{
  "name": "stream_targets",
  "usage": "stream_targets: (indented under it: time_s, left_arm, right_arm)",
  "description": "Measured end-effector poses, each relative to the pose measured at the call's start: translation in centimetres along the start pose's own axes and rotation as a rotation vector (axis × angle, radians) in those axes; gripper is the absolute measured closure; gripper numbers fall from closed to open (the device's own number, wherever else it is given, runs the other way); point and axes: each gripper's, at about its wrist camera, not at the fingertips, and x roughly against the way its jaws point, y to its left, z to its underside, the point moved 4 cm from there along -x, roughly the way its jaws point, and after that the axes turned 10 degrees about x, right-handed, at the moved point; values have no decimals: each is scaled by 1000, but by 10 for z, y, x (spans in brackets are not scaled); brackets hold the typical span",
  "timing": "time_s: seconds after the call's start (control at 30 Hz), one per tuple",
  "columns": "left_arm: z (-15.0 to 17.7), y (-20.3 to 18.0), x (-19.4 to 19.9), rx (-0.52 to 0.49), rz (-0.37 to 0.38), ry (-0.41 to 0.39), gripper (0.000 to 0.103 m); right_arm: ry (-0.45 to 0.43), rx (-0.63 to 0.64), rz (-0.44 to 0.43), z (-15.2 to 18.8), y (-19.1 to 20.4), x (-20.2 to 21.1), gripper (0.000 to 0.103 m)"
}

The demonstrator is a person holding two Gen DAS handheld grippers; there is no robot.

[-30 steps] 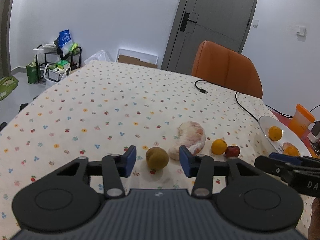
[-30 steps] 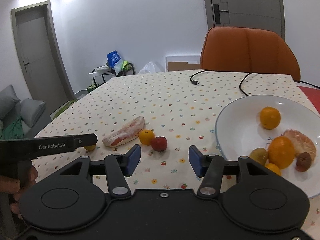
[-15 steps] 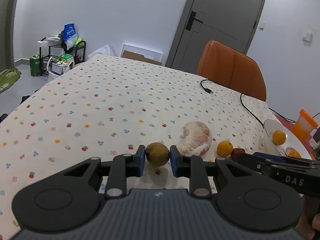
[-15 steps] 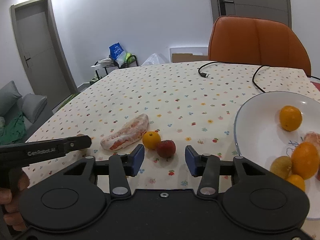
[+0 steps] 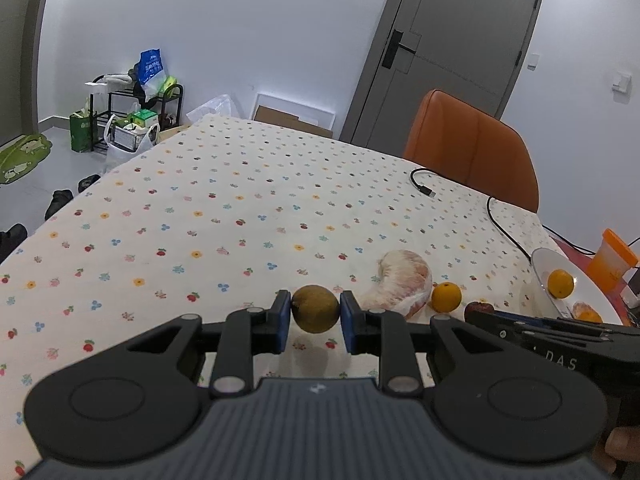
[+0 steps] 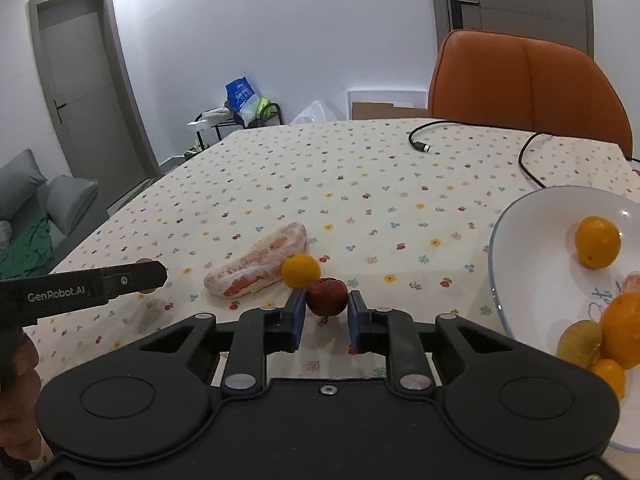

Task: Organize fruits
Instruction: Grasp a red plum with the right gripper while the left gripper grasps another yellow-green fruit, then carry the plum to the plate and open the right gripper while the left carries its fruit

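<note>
Since the earlier frame, left tongs [image 5: 315,316] have closed on the brown fruit [image 5: 315,314], lifting it off the counter [image 5: 200,220]. Right tongs [image 6: 327,309] bracket the red fruit [image 6: 327,297]; contact cannot be confirmed. Next: transfer both to the plate [image 6: 532,280].

Plate [image 6: 520,240]: right part cut off by the right-wrist frame edge; in the left-wrist view only a sliver shows, the rest behind the right gripper [image 5: 532,326].
Brown fruit [image 6: 143,263]: left of the right fingers, mostly hidden behind the left gripper's arm.
Peeled segment [image 6: 632,282]: cut off at the frame edge.
Red fruit [image 5: 477,309]: right of the left fingers, lower part covered by the right gripper.
Rack items [image 5: 136,120]: too small to identify.
</note>
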Motion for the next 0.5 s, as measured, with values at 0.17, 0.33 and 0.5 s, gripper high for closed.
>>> stream_targets:
  time_s: [0.17, 0.33, 0.5]
  left_arm:
    - [0, -6, 6, -2, 14, -11, 78]
    - [1, -14, 11, -11, 27, -21, 78]
    - [2, -24, 16, -31, 40, -28, 78]
  right_arm:
    - [-16, -1, 3, -1, -3, 12, 82]
    - [-39, -14, 0, -1, -7, 25, 82]
    - [-66, -42, -6, -1, -14, 38, 82]
